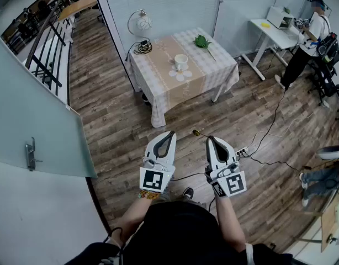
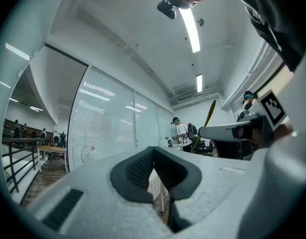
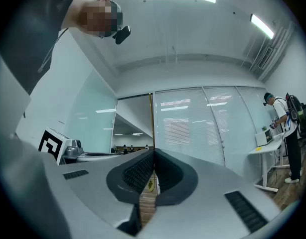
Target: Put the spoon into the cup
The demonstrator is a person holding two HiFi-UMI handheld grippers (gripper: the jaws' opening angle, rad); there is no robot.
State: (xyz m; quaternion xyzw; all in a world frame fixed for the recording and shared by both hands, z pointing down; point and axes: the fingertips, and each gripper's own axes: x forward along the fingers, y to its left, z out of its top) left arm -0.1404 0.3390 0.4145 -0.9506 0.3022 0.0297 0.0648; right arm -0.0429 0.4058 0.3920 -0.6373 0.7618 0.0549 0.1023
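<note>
A white cup point(image 1: 181, 61) stands on a flower-shaped mat in the middle of a table with a checked cloth point(image 1: 158, 87), far ahead of both grippers. My right gripper point(image 1: 209, 139) is shut on a thin gold spoon point(image 1: 197, 132), which sticks out to the left of its tip. From the left gripper view the spoon point(image 2: 211, 113) rises as a slanted gold stick above the right gripper point(image 2: 228, 132). A yellowish bit shows between the right gripper's point(image 3: 154, 158) shut jaws. My left gripper point(image 1: 170, 134) is shut with nothing in it, held beside the right one over the wooden floor.
A round lamp point(image 1: 141, 22), a coiled cable point(image 1: 142, 47) and a green leaf sprig point(image 1: 202, 41) share the table. A power strip point(image 1: 242, 150) and cables lie on the floor at right. A white desk point(image 1: 274, 35) with a person point(image 1: 310, 37) stands at far right; a glass door point(image 1: 31, 126) at left.
</note>
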